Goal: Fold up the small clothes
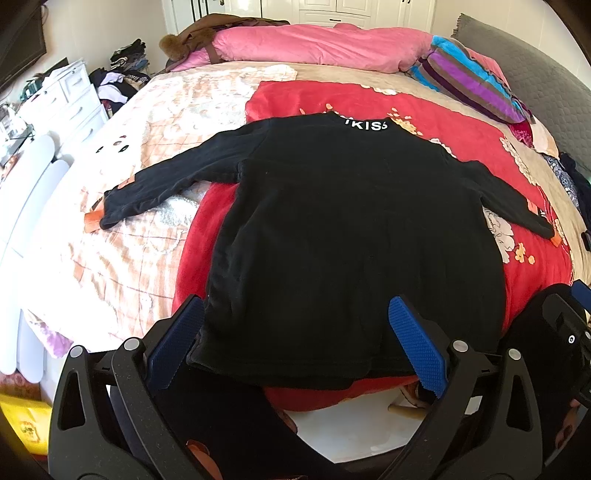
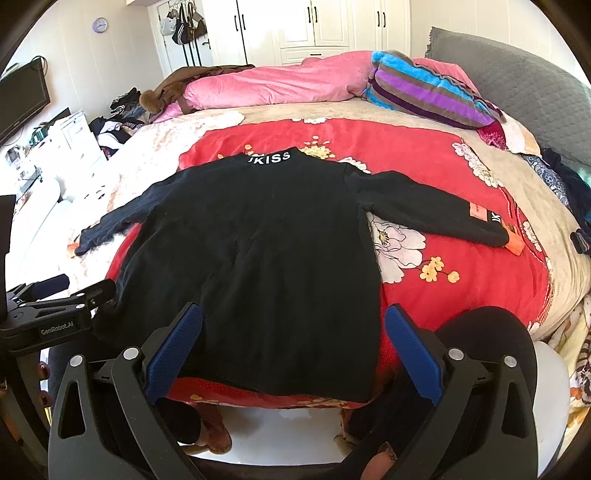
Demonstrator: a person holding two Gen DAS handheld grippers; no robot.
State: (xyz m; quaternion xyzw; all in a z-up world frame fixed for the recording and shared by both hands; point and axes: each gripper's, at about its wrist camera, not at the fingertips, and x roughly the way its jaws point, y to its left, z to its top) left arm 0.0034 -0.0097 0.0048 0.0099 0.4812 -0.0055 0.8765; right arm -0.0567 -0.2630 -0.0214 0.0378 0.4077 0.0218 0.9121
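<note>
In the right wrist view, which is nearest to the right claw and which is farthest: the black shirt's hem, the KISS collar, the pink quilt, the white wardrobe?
1. Black shirt's hem, between the open right claw fingers.
2. KISS collar, mid-bed, straight ahead.
3. Pink quilt, along the bed's far edge.
4. White wardrobe, at the back wall.

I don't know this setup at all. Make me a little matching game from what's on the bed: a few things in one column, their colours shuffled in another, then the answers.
Things:
1. long-sleeved top
2. blanket under the top
3. quilt at the far side of the bed
4. gripper pads

Colours:
A. pink
B. blue
C. black with white letters at the collar
D. red with flowers

Pairs: 1-C, 2-D, 3-A, 4-B
</note>
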